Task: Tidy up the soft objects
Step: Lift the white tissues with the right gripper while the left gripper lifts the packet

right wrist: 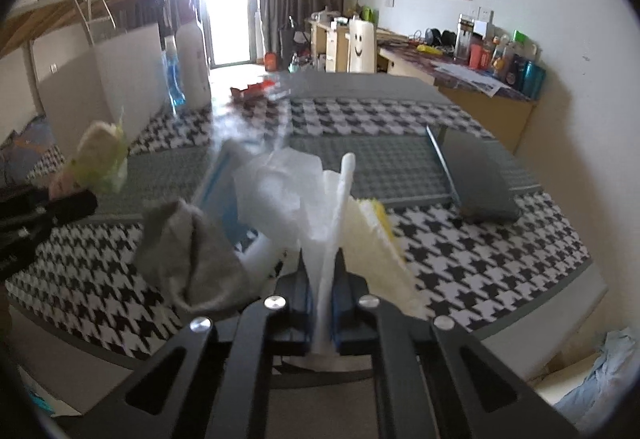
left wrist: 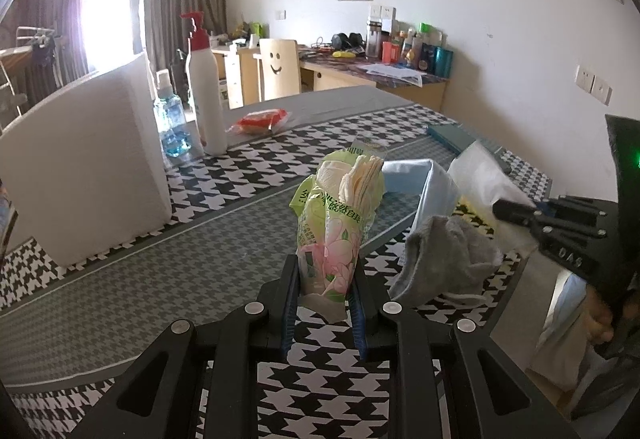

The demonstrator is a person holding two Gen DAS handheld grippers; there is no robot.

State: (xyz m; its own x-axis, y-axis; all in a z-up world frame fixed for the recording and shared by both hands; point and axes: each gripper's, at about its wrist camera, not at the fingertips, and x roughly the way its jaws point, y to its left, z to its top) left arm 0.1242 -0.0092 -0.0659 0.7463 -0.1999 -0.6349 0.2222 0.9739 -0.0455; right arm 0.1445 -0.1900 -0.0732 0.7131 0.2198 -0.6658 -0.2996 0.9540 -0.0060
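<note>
Two packs are clamped: a green tissue pack [left wrist: 335,223] printed with Chinese characters at frame centre by the left gripper [left wrist: 325,289], a white plastic bag [right wrist: 296,195] by the right gripper [right wrist: 325,303].

Left gripper [left wrist: 326,279] and right gripper [right wrist: 325,279] each have jaws clamped on something.

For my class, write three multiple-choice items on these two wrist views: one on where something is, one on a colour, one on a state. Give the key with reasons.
1. Where does the white pump bottle stand?
A. Beside the blue bottle
B. On the far desk
C. In the grey cloth

2. What colour is the pump bottle's top?
A. Green
B. Red
C. Black

3. What is the left tool doing?
A. Hanging open
B. Gripping the green tissue pack
C. Gripping the grey cloth

Key: 1 A, both stand together on the houndstooth table. 2 B, the pump head is red. 3 B, the pack sits upright, pinched between its fingers.
</note>
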